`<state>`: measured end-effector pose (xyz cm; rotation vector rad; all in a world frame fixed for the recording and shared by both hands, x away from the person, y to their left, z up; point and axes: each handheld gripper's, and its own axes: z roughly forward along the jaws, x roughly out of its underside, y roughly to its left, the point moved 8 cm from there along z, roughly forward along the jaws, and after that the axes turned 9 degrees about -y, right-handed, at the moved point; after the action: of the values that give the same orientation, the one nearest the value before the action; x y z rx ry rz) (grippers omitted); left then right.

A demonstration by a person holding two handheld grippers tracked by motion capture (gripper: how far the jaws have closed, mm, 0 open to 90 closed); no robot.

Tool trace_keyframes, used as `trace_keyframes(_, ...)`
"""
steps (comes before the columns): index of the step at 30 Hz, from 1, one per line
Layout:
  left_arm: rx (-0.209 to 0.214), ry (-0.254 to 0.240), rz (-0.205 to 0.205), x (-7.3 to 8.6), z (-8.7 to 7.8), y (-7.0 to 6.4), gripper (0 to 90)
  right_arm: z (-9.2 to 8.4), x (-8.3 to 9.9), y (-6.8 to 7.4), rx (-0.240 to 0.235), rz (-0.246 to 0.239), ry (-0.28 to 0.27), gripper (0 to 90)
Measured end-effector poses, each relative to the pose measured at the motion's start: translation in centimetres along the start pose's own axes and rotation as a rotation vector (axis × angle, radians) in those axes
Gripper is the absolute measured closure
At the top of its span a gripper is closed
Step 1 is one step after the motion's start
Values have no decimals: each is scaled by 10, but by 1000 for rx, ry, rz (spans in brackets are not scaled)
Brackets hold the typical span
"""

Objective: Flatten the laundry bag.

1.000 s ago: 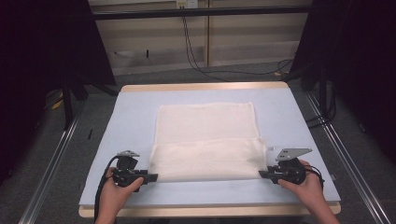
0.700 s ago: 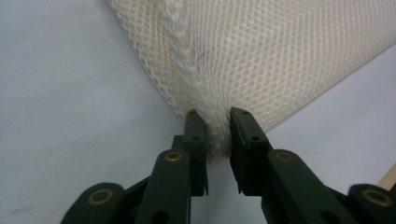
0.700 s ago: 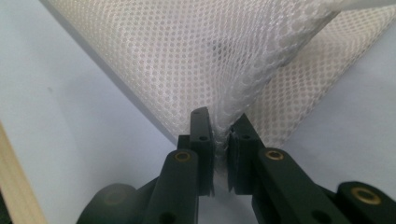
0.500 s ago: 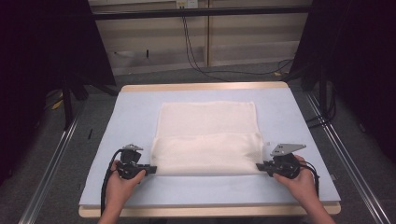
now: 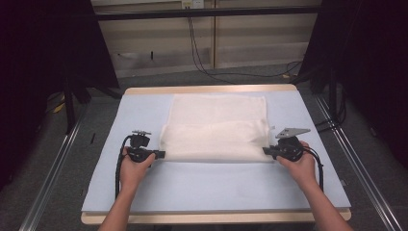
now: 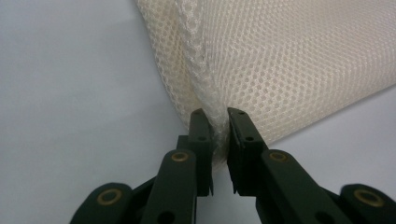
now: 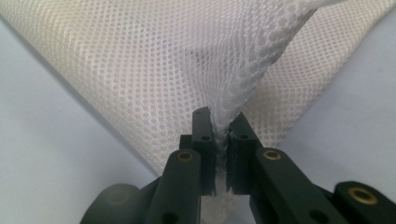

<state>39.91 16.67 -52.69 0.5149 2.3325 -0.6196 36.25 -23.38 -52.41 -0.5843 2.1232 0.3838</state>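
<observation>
A cream mesh cloth [image 5: 216, 125] lies folded on the light blue table top [image 5: 216, 187]. My left gripper [image 5: 162, 154] is at the cloth's near left corner and my right gripper [image 5: 264, 150] at its near right corner. The left gripper view shows the left gripper [image 6: 215, 114] pinching a gathered edge of the mesh cloth [image 6: 289, 60]. In the right gripper view the right gripper [image 7: 220, 116] is clamped on a bunched corner of the cloth [image 7: 154, 60]. Both pairs of jaws have just been closing, with mesh between them. The held edge is raised a little off the table.
The table has a wooden rim [image 5: 211, 89] at the far side. Black curtains [image 5: 43, 57] hang at both sides. Cables [image 5: 202, 53] lie on the floor behind the table. Metal rails [image 5: 48, 178] run along the floor at left and right.
Both hands have moved away from the person, carrying the cloth's near edge farther up the table. The upper layer now covers more of the cloth beneath.
</observation>
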Motion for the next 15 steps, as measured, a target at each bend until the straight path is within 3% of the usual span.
trace_keyframes(3,-3,13,-4,-4,3,1,809,6,-5,-8,10,24,6,837)
trace_keyframes(6,3,8,5,-6,1,1,779,5,-5,-8,-13,38,7,818)
trace_keyframes(8,9,-10,-15,-9,-2,-1,742,2,-5,-7,-29,58,3,727)
trace_keyframes(10,24,-12,4,-13,-4,-1,703,-1,-6,-8,-25,72,-5,630)
trace_keyframes(11,34,-23,-9,-16,-4,-4,669,-2,-7,-8,-35,94,-6,567)
trace_keyframes(15,20,-40,26,-28,-2,-6,548,-3,-12,-11,-31,120,-28,531)
